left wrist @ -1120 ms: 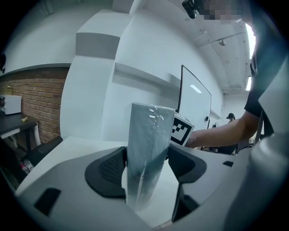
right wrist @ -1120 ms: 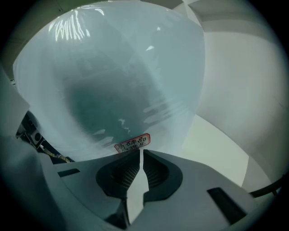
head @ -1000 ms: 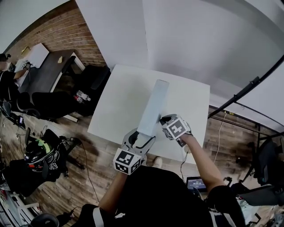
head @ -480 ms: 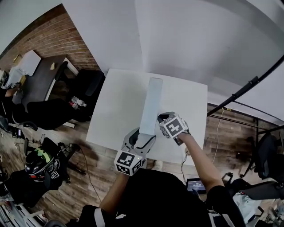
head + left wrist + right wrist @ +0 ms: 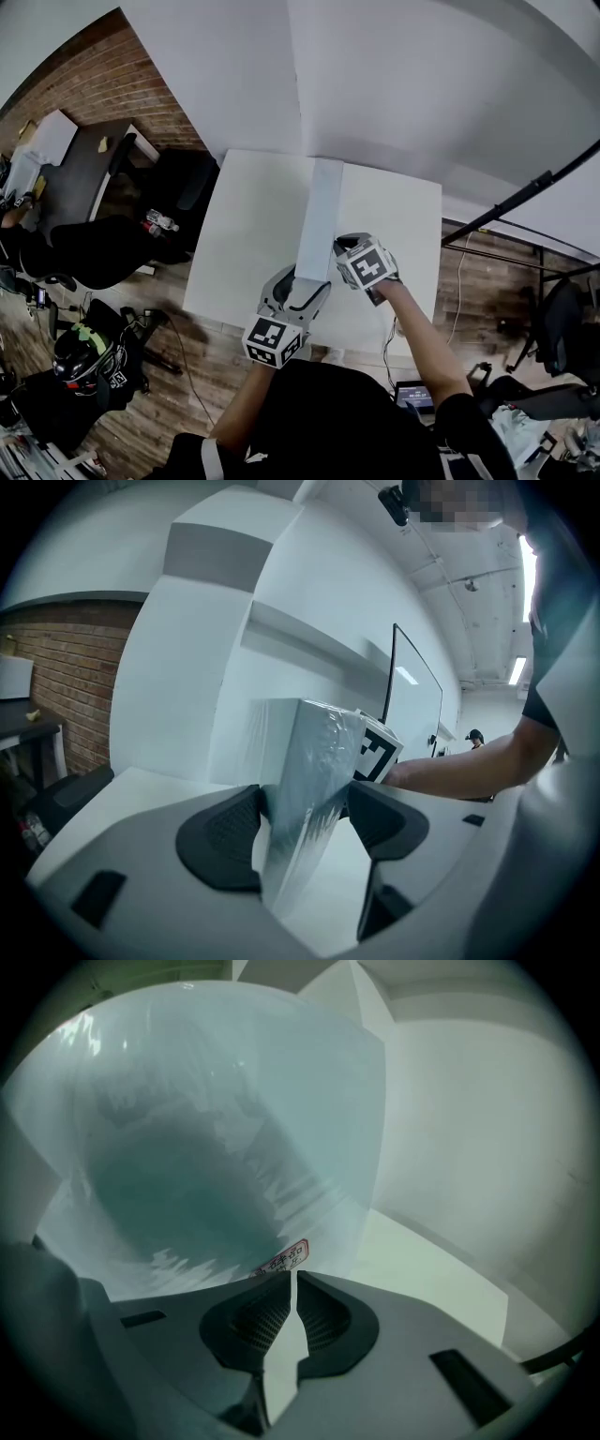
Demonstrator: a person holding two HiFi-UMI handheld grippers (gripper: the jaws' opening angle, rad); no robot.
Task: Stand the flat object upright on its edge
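Left jaws on wrapped box [image 5: 305, 789]

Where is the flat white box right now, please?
Head view: the flat white box runs along the middle of the white table, its near end between the left tongs, the right tongs at its right side.

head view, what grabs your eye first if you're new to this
A long film-wrapped box seems to stand on its narrow edge down the middle of the white table. The left claw clamps its near end, and the right claw, shut, sits close at its right side. A brick wall runs along the far left.
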